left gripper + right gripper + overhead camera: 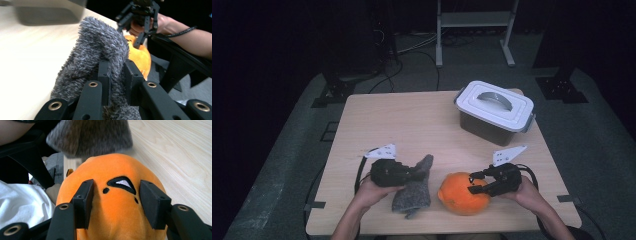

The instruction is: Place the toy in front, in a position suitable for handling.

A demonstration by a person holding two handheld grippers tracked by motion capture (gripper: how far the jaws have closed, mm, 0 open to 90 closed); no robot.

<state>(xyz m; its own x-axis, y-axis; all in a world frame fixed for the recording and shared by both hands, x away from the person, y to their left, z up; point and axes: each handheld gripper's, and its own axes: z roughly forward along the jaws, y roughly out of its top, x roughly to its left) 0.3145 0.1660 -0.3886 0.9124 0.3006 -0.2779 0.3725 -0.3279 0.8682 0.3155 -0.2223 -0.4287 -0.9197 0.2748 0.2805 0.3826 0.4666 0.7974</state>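
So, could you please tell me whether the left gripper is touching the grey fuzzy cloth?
Touching. In the left gripper view, the left gripper is shut on a fold of the grey fuzzy cloth, its jaws pressing the fabric from both sides.

There are two grippers: the left gripper (414, 173) and the right gripper (472, 183). There is one grey fluffy cloth (413, 193) and one orange plush toy (460, 196). One plastic box (494, 113) with one white lid (495, 104) stands on one wooden table (412, 125).
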